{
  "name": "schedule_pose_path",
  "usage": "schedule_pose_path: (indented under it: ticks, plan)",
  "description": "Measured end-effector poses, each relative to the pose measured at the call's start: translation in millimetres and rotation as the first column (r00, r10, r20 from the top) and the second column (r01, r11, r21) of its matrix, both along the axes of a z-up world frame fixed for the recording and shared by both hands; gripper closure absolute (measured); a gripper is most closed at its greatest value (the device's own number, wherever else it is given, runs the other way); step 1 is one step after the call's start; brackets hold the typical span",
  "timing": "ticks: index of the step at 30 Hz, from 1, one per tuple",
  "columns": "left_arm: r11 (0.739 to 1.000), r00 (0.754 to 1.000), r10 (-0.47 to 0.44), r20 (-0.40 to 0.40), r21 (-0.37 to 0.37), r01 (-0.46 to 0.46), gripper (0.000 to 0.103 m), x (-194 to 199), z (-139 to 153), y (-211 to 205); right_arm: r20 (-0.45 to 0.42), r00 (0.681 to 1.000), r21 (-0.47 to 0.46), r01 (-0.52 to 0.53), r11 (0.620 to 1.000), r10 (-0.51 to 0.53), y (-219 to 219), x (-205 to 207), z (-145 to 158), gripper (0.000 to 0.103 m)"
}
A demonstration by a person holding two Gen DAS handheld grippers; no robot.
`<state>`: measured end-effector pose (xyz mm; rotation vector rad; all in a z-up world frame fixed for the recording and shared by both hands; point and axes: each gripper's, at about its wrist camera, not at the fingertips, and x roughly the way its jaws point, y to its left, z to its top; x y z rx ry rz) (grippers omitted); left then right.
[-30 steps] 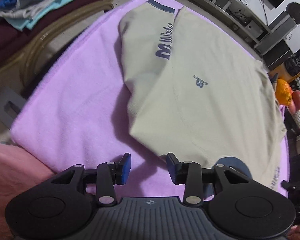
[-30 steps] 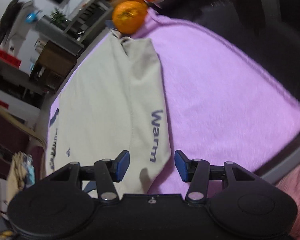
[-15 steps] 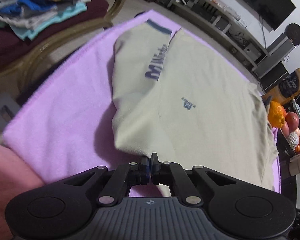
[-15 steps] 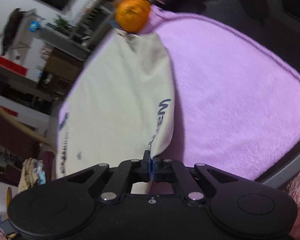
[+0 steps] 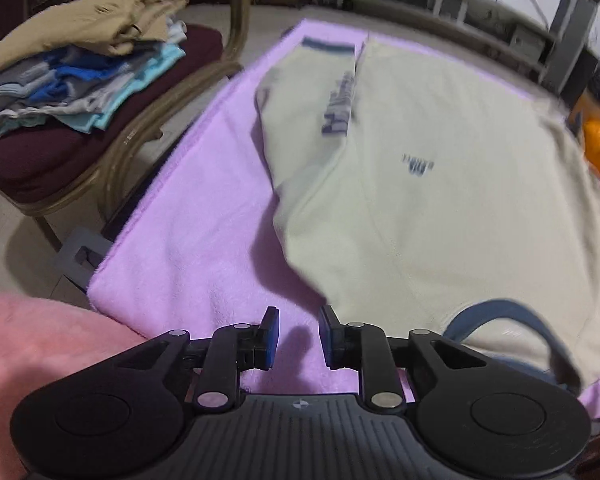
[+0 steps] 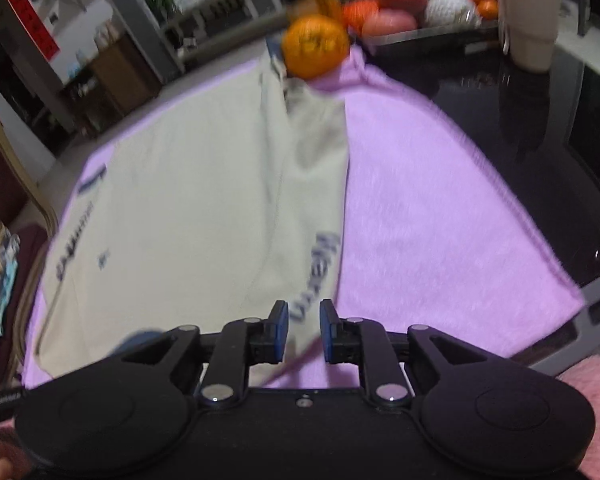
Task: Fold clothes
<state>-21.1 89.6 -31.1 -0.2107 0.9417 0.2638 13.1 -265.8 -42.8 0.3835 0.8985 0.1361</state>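
While my left gripper (image 5: 294,334) parts its jaws with only purple towel (image 5: 204,216) showing between the pads, the cream sweatshirt (image 5: 440,208) lies flat just ahead and to the right of it, both sleeves folded over the body and the blue collar beside my right finger. From my right gripper (image 6: 303,330), jaws likewise opening, the sweatshirt (image 6: 188,208) stretches ahead and left, its lettered sleeve edge seen loose between the pads, an orange (image 6: 315,46) far ahead at its hem. Light, soft and limp, I judge: it will sag and slide, so pinch both shoulder corners through every layer.
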Motion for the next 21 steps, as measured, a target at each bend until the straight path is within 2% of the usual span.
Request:
schedule_pose_path:
  ticks: [3,4,6,8,9,11,12,14,16,21]
  plan:
    - [0.994,0.991,-0.113,0.079,0.000,0.113,0.084,4.9,11.8,-21.7,0.027,0.993,0.103,-0.115,0.988,0.113,15.1,6.7,-0.3,0.085]
    - [0.986,0.984,-0.164,0.074,0.004,0.164,0.083,10.2,7.7,-32.4,0.005,0.987,0.125,-0.162,0.979,0.163,25.9,11.6,-5.4,0.085]
    - [0.972,0.972,-0.235,0.009,-0.013,0.235,0.084,26.6,-11.8,-47.8,-0.048,0.966,0.159,-0.244,0.957,0.254,48.5,19.0,-19.0,0.086]
    - [0.958,0.956,-0.287,-0.066,-0.043,0.285,0.085,40.5,-33.0,-58.1,-0.102,0.947,0.124,-0.292,0.948,0.305,65.7,23.4,-30.4,0.086]
    - [0.955,0.952,-0.297,-0.076,-0.020,0.296,0.080,39.6,-38.9,-61.5,-0.130,0.937,0.100,-0.314,0.944,0.325,73.0,25.6,-35.6,0.086]
    - [0.944,0.939,-0.326,-0.110,0.017,0.330,0.078,37.7,-37.2,-66.1,-0.160,0.927,0.063,-0.333,0.941,0.339,79.4,25.0,-38.4,0.095]
    - [0.937,0.932,-0.340,-0.129,0.035,0.347,0.079,36.8,-35.9,-68.3,-0.171,0.924,0.046,-0.339,0.940,0.342,81.3,24.0,-38.6,0.095]
    - [0.937,0.929,-0.343,-0.140,0.018,0.349,0.079,37.1,-28.3,-63.0,-0.178,0.924,0.018,-0.341,0.940,0.339,82.3,22.5,-29.7,0.094]
    - [0.939,0.933,-0.341,-0.115,0.009,0.344,0.080,39.5,-11.9,-57.5,-0.137,0.936,0.018,-0.324,0.946,0.324,76.7,22.9,-11.0,0.092]
    - [0.942,0.941,-0.335,0.053,0.028,0.334,0.079,53.6,49.1,-51.7,0.067,0.970,0.075,-0.240,0.968,0.236,45.6,43.9,60.4,0.091]
